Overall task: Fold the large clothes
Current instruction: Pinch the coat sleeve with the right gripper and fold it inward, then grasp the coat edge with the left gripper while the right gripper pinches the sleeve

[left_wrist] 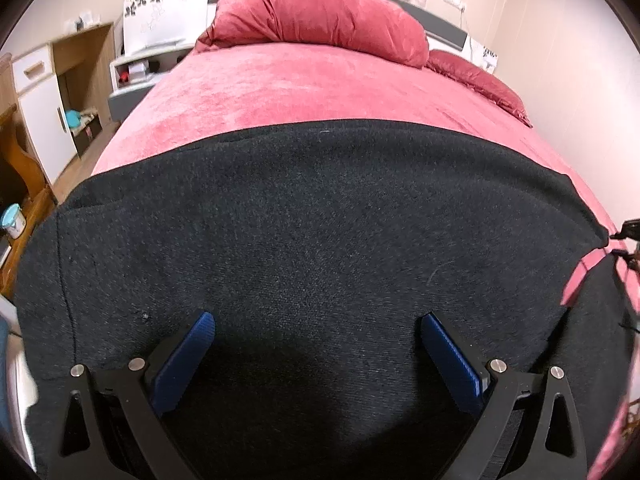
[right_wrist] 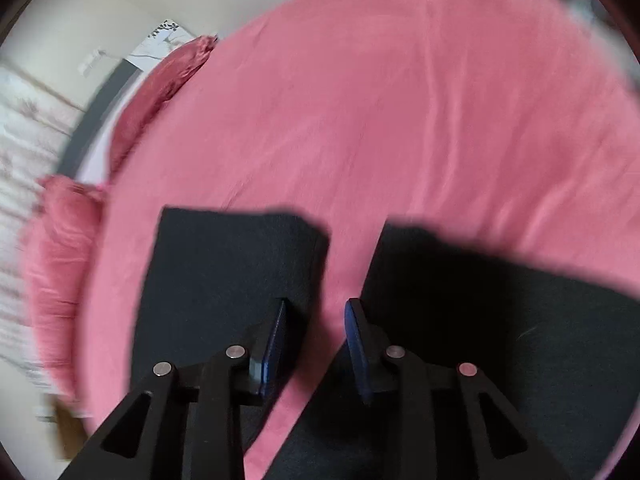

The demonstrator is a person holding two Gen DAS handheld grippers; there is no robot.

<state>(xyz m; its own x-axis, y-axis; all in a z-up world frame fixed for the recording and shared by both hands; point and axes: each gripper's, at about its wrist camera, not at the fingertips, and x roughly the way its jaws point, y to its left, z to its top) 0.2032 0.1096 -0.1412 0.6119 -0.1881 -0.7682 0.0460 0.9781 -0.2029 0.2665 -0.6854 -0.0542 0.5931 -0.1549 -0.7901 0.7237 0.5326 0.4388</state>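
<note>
A black garment (left_wrist: 320, 240) is being spread across the foot edge of the bed (left_wrist: 300, 88) for folding. The left gripper (left_wrist: 318, 356) is being held wide open, empty, above it. The right gripper (right_wrist: 316, 344), partly open, is holding nothing between two dark panels; a sleeve or hem should be gripped next.

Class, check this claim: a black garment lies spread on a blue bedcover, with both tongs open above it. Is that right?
One detail is wrong: the bedcover is pink-red, not blue. The left wrist view shows it clearly. The rest stands: the black garment lies spread on it, and the left tongs and right tongs are open above it.
</note>
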